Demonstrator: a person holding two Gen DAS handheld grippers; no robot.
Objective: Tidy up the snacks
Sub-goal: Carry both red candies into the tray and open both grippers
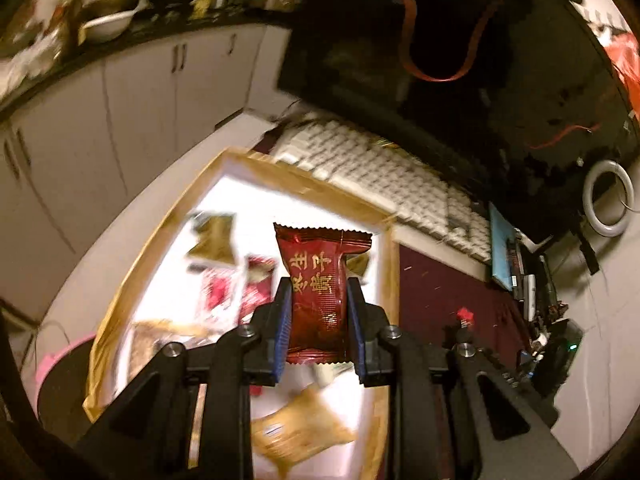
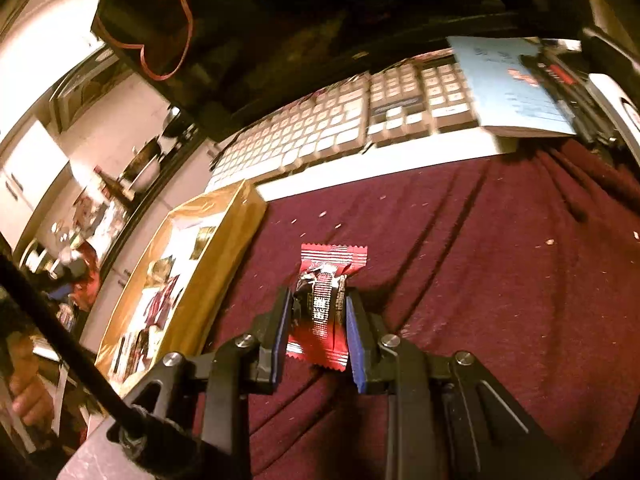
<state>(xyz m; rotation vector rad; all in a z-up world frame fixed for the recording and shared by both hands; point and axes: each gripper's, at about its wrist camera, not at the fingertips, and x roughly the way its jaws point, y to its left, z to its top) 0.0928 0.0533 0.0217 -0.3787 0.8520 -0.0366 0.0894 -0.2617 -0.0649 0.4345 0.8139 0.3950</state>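
Observation:
My left gripper [image 1: 319, 292] is shut on a dark red snack packet with gold characters [image 1: 320, 280] and holds it above a gold-rimmed box [image 1: 304, 190] with a white floor. Several snack packets [image 1: 216, 240] lie inside the box. My right gripper [image 2: 318, 304] is shut on a red and black snack packet [image 2: 326, 300] at the maroon cloth [image 2: 480, 280]; I cannot tell whether the packet touches the cloth. The same gold box [image 2: 224, 232] is to its left in the right wrist view, with packets inside.
A white keyboard [image 1: 400, 184] lies behind the box, also in the right wrist view [image 2: 320, 128]. A blue booklet [image 2: 512, 84] rests on its right end. A dark bag with red straps [image 1: 440, 40] hangs above. A white ring [image 1: 608, 204] and electronics lie at right.

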